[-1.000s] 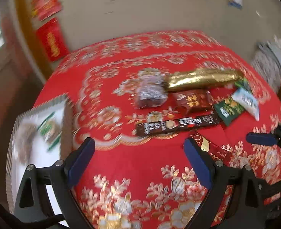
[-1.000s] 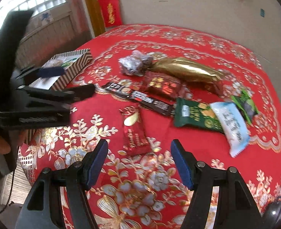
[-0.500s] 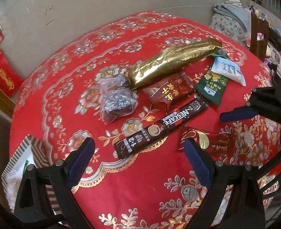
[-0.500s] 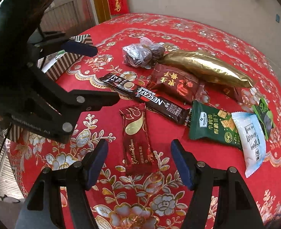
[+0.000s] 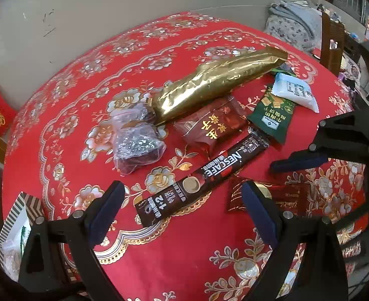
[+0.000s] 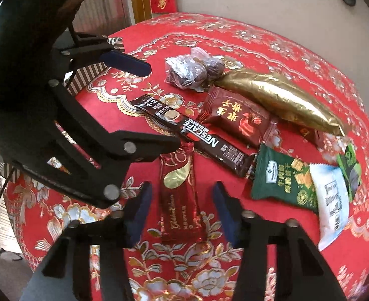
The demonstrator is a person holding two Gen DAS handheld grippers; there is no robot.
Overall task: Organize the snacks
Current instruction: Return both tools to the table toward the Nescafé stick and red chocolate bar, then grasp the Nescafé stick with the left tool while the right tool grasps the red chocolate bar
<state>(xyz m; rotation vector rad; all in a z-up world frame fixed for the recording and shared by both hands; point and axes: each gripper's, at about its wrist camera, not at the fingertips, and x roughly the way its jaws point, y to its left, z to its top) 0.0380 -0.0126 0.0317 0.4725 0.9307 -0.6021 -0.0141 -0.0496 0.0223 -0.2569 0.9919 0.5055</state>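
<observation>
Across the left wrist view, the left gripper hangs with jaws wide apart over a glossy Nescafé stick lying flat on the embroidered red tablecloth; a crinkled gold foil pouch lies farther off. From the right wrist view, the right gripper spreads its jaws either side of a slim, shiny red chocolate wrapper.

Black plastic left gripper and right gripper, blue-padded fingers, silver screws, possibly a trailing cable.
</observation>
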